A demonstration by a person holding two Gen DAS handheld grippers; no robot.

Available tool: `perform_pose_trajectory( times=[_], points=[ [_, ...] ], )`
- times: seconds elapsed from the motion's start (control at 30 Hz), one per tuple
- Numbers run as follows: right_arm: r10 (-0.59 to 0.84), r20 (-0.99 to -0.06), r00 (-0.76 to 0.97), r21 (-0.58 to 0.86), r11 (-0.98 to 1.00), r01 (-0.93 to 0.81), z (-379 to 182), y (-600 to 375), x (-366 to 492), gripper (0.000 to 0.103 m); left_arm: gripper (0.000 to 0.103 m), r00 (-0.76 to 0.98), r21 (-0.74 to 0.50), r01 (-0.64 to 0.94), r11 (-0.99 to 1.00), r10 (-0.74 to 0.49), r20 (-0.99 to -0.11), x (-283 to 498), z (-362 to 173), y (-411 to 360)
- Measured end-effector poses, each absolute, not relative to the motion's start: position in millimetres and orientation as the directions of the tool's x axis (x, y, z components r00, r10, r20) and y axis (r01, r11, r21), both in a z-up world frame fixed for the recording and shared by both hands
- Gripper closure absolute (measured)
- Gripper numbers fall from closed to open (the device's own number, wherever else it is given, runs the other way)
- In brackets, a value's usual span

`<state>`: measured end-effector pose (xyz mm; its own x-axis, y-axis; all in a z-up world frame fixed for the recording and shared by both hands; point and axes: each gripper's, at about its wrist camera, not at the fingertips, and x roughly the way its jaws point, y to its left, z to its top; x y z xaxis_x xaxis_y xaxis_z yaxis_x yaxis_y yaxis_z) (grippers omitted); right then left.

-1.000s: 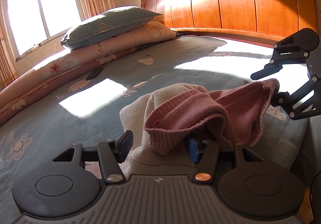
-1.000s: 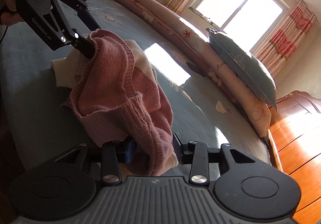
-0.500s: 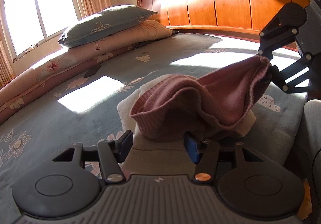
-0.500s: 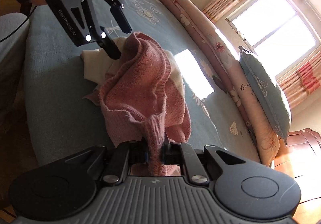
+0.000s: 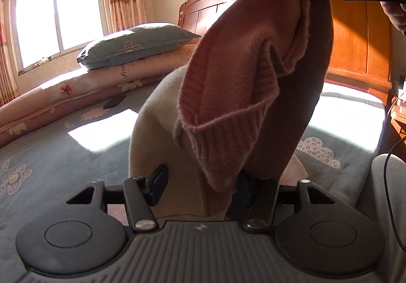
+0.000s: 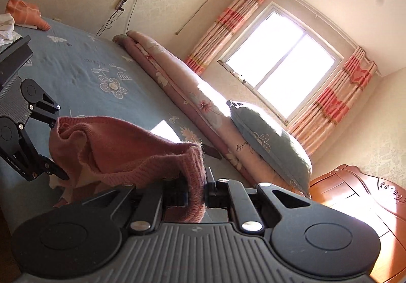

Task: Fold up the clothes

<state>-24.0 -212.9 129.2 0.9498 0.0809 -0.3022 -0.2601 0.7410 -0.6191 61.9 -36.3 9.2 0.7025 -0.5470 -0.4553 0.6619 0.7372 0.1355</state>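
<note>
With the right claw (image 6: pixel 196 190) clamped on the ribbed hem of the pink sweater (image 5: pixel 243 85), which hangs above the bed (image 5: pixel 63 156), the left claw (image 5: pixel 200 187), standing half open around slack knit, should probably pinch the opposite hem corner before spreading.

A bed (image 5: pixel 50 156) is being covered by a grey-blue flower-print sheet, sunlight patches being cast at its centre and at 3 o'clock. A long pink floral quilt roll (image 5: pixel 63 95) is being laid along the 10 o'clock edge, a grey-blue pillow (image 5: pixel 137 45) being stacked on it. A cream garment (image 5: pixel 157 125) is being rested on the sheet at 6 o'clock. In the right wrist view, orange and white cloth (image 6: pixel 22 12) is being left at the 10 o'clock corner.
</note>
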Motion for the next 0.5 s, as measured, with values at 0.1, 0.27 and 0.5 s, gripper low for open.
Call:
perform_pose_trajectory(
  times=[0.1, 0.27, 0.5],
  points=[
    [0.072, -0.298, 0.952, -0.619, 0.745, -0.250, 131, -212, -31, 0.091, 0.042, 0.678, 0.086, 0.689, 0.719, -0.599, -0.426, 53, 7, -42],
    [0.071, -0.303, 0.950, -0.610, 0.752, -0.250, 131, -206, -26, 0.091, 0.036, 0.690, 0.092, 0.688, 0.720, -0.610, -0.389, 32, -3, -51],
    [0.121, -0.303, 0.945, -0.575, 0.768, -0.283, 143, -193, -29, 0.091, 0.054, 0.869, 0.326, 0.474, 0.818, -0.375, -0.323, 30, -26, -87]
  ],
)
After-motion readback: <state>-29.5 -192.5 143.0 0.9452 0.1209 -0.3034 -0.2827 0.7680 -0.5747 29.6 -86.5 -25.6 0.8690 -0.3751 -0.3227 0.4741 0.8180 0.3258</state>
